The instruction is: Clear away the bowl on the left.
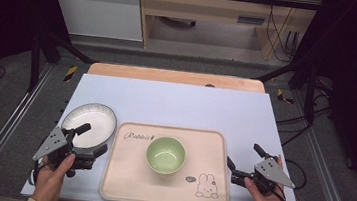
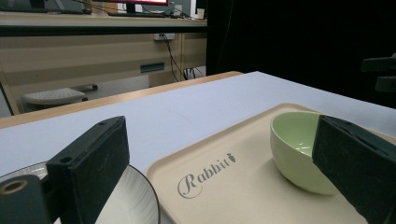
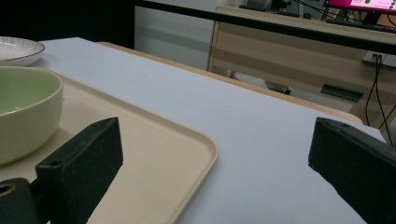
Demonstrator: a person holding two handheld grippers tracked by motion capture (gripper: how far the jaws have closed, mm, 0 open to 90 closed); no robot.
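A green bowl (image 1: 165, 155) is seen upright in the middle of a tray (image 1: 122, 185) — untouched. The left gripper (image 1: 93, 141) is held wide open over a plate's (image 1: 89, 114) near rim; the right gripper (image 1: 242, 162) — also spread — is held just beside the tray's right edge.

Light: even, overhead; table (image 1: 176, 100) bright
Edges: dark at left and right
Focus: near jaws soft
Glare: none

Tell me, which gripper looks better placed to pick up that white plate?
Left, probably. The left gripper hangs open right over the white plate's near rim, left of the tray. The right gripper is open too, but beyond the tray's far side, with the green bowl between.
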